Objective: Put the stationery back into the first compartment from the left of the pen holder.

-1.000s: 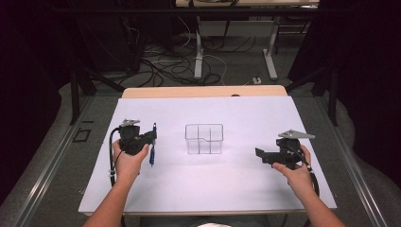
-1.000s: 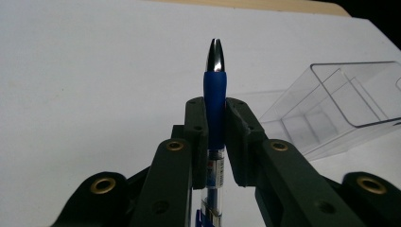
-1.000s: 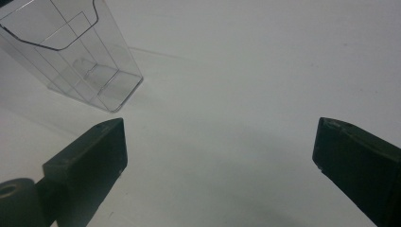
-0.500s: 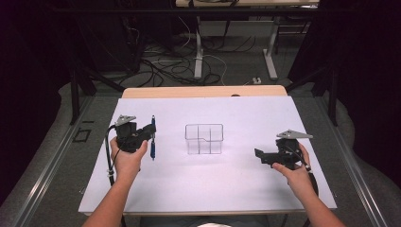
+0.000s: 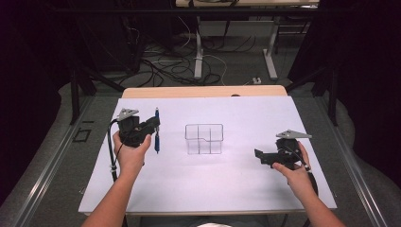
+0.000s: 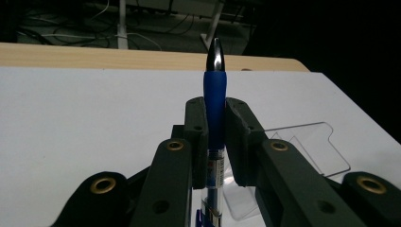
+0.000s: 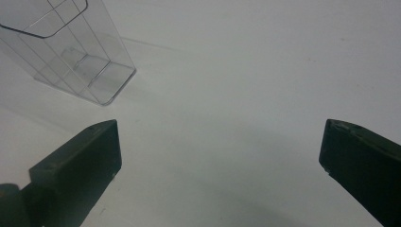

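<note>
Left tool (image 6: 216, 142) clamped on a blue pen (image 6: 215, 101), right tool (image 7: 220, 156) wide open and empty.
The clear divided holder (image 5: 204, 138) stands on the white desk (image 5: 236, 184) between the tools, ahead-left of the right tool.

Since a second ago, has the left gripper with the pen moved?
Yes. The left gripper, shut on the blue pen, has moved slightly away from the person, judged against the clear organizer, which stayed put.
</note>
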